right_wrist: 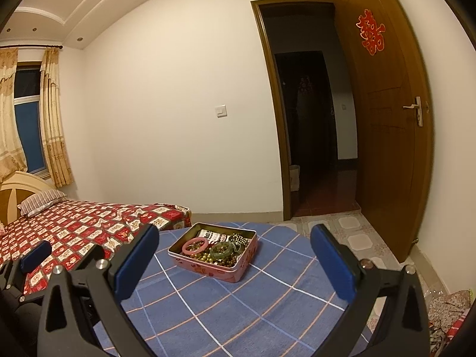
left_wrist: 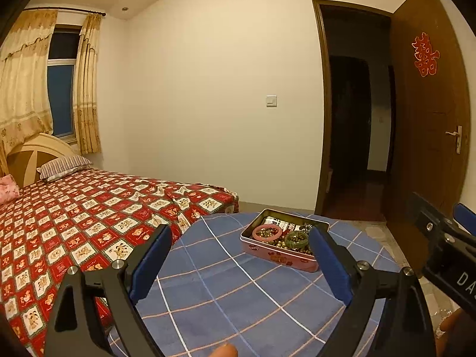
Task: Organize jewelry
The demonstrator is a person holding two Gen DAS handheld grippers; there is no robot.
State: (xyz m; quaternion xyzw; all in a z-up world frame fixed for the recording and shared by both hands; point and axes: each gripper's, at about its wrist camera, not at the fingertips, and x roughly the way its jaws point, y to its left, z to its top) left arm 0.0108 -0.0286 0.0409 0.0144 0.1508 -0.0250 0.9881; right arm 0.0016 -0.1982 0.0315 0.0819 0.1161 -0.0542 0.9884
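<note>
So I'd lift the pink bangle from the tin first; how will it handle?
The pink bangle looks like a rigid, glossy ring, so probably stiff and slippery. Resting on loose beads, it may shift or roll when nudged.

Warm dim indoor light, dark doorway [right_wrist: 309,119], heavy fisheye warp w/ black corners.

Both views are wrist fisheyes sitting low behind their own wide-spread blue pads, looking forward and slightly down over the blue checked tablecloth [left_wrist: 238,291] toward the far wall. Left view: pink tin [left_wrist: 282,244] lies beyond the jaws, nearer the right pad, at mid range; the right gripper [left_wrist: 464,217] intrudes at far right. Right view: same tin [right_wrist: 214,253] sits beyond and between the jaws, left of centre. Both share the tin, cloth, bed [right_wrist: 74,226] and open door [right_wrist: 383,113].
</note>
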